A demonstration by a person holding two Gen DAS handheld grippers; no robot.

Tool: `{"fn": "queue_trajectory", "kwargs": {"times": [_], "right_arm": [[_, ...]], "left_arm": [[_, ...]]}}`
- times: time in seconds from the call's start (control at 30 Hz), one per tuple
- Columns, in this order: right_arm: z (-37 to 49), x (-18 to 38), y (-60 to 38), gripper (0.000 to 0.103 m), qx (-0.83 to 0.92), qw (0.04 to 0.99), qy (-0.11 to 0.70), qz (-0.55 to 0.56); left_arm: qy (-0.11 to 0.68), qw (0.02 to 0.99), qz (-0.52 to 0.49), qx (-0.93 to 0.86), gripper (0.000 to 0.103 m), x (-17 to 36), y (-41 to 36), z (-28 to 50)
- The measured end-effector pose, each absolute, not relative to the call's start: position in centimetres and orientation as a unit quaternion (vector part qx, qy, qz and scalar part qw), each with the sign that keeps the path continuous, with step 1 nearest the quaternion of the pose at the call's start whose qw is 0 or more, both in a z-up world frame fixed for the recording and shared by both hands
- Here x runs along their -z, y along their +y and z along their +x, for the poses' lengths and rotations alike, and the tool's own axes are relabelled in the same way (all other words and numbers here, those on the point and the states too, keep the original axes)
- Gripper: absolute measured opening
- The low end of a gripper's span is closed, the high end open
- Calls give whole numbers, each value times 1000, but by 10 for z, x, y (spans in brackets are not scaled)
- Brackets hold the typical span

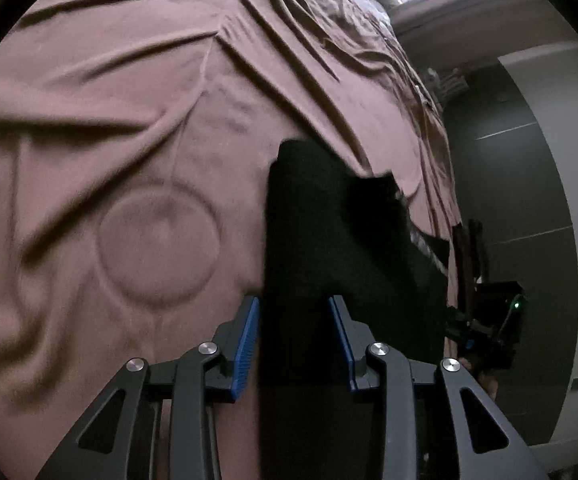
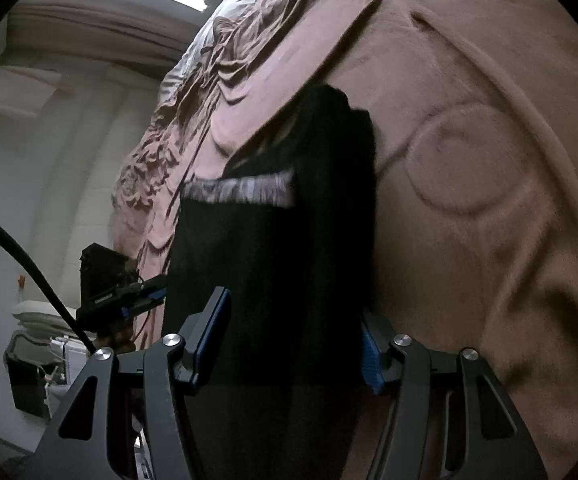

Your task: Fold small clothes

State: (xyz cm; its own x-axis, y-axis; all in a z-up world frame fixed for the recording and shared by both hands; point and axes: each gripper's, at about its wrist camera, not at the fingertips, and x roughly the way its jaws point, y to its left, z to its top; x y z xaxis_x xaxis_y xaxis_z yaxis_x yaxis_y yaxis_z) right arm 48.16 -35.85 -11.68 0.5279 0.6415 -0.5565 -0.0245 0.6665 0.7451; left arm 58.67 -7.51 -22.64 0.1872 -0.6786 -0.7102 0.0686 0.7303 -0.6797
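Your left tongs (image 1: 293, 338) stood partly apart over the bed (image 1: 109, 120), a black garment (image 1: 309, 220) running between the blue pads; whether they pressed on the cloth could not be told. Your right tongs (image 2: 295, 338) stood wider, the same garment (image 2: 281, 240) filling the gap, its grip equally unclear. The garment lay draped on the brown sheet (image 2: 489, 160) near the bed's edge, a pale striped band (image 2: 245, 190) across it. A round ring showed in the sheet beside it.
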Motion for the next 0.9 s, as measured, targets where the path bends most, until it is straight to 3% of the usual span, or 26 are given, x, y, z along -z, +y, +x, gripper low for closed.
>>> {"fn": "queue_trajectory", "kwargs": {"times": [0.23,0.33,0.47,0.53,0.9], "right_arm": [[508,125,-357,31,-211,797,436,361],[514,126,-354,29,-212,797,439,356],[521,122,-347,18,-199,805,442,341],[525,117,-340,14,-183,811,450,325],[474,35,-290,11,-137,875,402,233]], "left_arm": [[580,722,-263,269,31,235,-90,622],[575,723,-270,270,30,238,-94,631],[568,735,-253,270,12,237,-105,639],[562,744,-245,266,10,230,-107,638],[501,781,-239,287,9,144,-95,594]]}}
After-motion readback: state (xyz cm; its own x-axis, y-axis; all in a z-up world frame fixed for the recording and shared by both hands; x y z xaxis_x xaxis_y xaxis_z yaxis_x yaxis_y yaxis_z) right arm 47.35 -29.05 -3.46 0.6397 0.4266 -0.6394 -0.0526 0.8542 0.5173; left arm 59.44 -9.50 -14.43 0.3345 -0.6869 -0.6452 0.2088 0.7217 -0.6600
